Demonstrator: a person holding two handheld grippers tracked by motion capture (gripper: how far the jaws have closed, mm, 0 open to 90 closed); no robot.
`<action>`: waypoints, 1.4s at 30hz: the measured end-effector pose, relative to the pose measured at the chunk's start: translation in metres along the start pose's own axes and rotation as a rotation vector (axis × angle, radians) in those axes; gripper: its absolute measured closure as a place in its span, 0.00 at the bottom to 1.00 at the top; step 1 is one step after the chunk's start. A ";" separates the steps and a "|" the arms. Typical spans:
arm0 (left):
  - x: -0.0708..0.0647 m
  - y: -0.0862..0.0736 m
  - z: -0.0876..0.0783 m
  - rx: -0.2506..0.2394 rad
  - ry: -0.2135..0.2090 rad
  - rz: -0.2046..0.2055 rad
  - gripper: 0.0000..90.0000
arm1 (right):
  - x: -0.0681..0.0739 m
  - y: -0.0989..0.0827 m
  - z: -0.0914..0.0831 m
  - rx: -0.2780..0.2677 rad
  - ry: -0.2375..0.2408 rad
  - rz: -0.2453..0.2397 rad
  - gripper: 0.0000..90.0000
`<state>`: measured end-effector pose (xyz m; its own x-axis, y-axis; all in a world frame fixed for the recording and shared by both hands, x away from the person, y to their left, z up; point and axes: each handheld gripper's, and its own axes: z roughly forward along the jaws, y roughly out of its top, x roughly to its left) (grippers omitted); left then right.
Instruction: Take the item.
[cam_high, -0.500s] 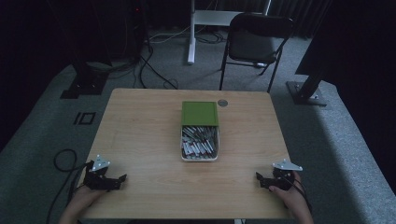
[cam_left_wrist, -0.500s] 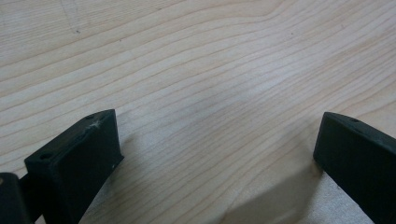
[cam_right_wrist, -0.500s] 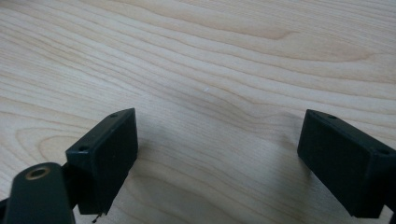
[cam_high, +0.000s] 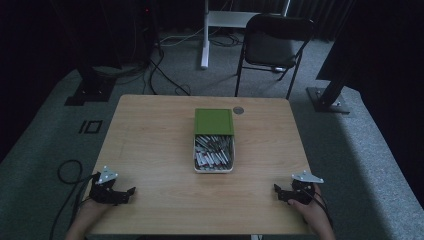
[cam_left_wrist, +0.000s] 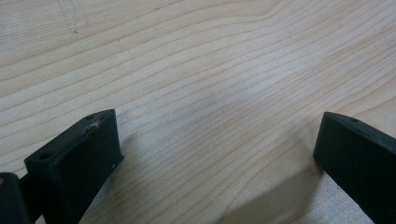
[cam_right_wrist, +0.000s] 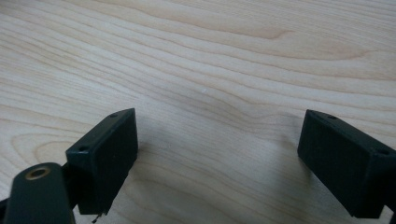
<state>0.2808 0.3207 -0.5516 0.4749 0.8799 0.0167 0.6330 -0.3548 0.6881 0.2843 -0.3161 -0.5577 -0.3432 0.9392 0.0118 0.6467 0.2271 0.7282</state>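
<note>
**Both grippers parked, box of small pieces waiting mid-table**

I have the left gripper resting at the table's 7 o'clock corner and the right gripper at 5 o'clock. Each gripper view shows me its jaws spread wide over bare wood, gripping nothing.

The likely work piece is the white tray at the centre of the table, heaped with small thin pieces I can't identify. Its green lid lies flat, touching the tray's 12 o'clock end.

I judge the tray light, rigid and slick-walled, prone to sliding or tipping if nudged, so I'd pinch a long side wall. The loose pieces look slippery; I'd take one across its middle.
</note>
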 end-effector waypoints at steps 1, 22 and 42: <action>0.000 0.000 0.000 0.000 0.000 0.000 0.02 | 0.000 0.000 0.000 0.000 0.000 0.000 0.14; 0.000 0.000 0.000 0.000 0.000 0.000 0.02 | 0.003 0.005 0.003 -0.004 -0.033 0.038 0.14; 0.000 0.000 0.000 0.001 0.000 0.001 0.02 | 0.019 0.050 -0.013 -0.099 -0.021 -0.009 0.17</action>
<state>0.2808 0.3207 -0.5515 0.4754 0.8796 0.0174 0.6335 -0.3559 0.6870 0.3010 -0.2898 -0.5124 -0.3335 0.9427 -0.0092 0.5725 0.2102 0.7925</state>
